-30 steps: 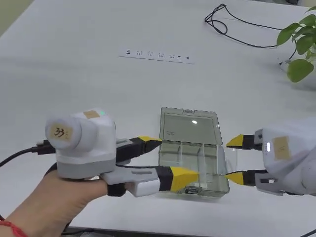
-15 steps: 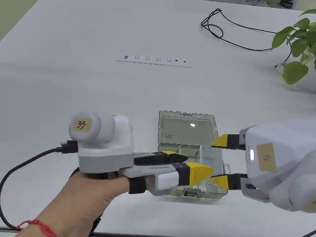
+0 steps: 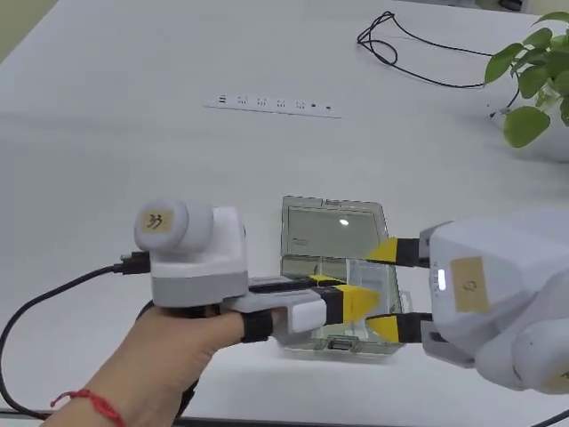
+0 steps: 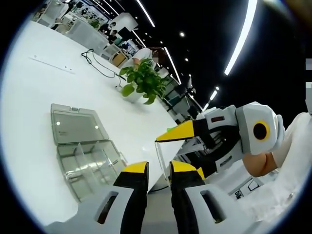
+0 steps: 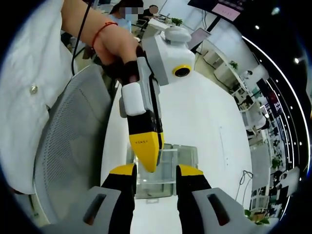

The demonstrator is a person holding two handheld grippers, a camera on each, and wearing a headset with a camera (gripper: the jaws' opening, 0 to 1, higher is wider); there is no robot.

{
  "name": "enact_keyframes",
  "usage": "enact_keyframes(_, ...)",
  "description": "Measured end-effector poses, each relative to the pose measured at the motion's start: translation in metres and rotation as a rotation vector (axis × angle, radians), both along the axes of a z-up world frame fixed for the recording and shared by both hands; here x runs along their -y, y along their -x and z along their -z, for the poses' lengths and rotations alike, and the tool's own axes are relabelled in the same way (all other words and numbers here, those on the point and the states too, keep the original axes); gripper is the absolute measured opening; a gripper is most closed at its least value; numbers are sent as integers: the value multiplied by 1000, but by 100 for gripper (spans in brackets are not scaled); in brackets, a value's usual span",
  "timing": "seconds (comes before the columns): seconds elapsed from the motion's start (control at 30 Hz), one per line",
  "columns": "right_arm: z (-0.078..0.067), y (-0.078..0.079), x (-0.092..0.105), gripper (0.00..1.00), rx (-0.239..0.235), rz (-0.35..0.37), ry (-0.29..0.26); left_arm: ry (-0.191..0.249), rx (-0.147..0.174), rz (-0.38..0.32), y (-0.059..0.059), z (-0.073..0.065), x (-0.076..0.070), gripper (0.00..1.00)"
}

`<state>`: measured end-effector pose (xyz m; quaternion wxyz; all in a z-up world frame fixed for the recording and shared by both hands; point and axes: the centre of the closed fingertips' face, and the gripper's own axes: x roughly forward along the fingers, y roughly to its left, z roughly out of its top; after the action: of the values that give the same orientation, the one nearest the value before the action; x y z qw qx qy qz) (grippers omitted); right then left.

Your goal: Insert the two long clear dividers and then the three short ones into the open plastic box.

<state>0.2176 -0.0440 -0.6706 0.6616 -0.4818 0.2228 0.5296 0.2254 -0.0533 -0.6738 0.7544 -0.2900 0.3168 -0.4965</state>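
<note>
Sticker (image 3: 156, 221) reading 33, left gripper (image 3: 356, 294)

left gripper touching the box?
Cannot tell. In the head view the left gripper overlaps the box; the left gripper view settles neither contact nor gap.

left tool (image 3: 351, 292) jaws narrower, nearer right tool (image 3: 382, 289)

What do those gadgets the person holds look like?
The left hand-held gripper and right hand-held gripper have white and grey bodies and black jaws with yellow tips. A black cable trails from the left one. The person wears a red wrist cord.
</note>
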Motion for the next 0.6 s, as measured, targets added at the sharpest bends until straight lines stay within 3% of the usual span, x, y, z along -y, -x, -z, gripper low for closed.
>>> enact_keyframes(0.4, 1, 1, 0, 33, -2, -5, 8, 14, -4, 18, 4, -1, 3, 0)
enact_keyframes(0.6, 1, 1, 1, 33, 2, -9, 13, 27, -14, 14, 5, -1, 3, 0)
